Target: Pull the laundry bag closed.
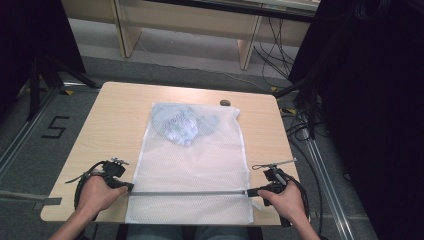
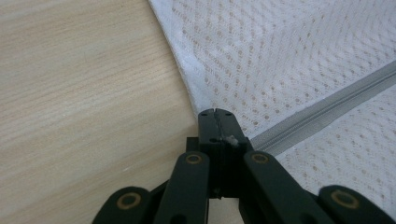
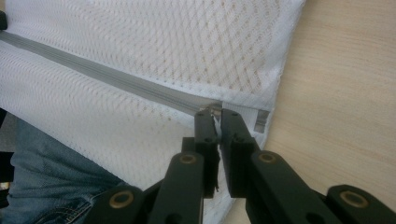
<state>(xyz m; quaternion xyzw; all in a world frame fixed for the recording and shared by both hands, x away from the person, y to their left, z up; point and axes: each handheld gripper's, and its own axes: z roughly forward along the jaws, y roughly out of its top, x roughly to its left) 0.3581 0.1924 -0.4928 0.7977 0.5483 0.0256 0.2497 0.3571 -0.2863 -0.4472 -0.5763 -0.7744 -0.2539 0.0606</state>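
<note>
Lengthwise, the white mesh laundry bag (image 1: 192, 165) runs from the bench's (image 1: 110, 125) near edge toward its far side, its grey zipper (image 1: 190, 193) crossing left to right. Left claw (image 2: 215, 114) is clamped on the zipper's left end; right claw (image 3: 217, 116) pinches the zipper pull (image 3: 212, 108) at the right end.
</note>
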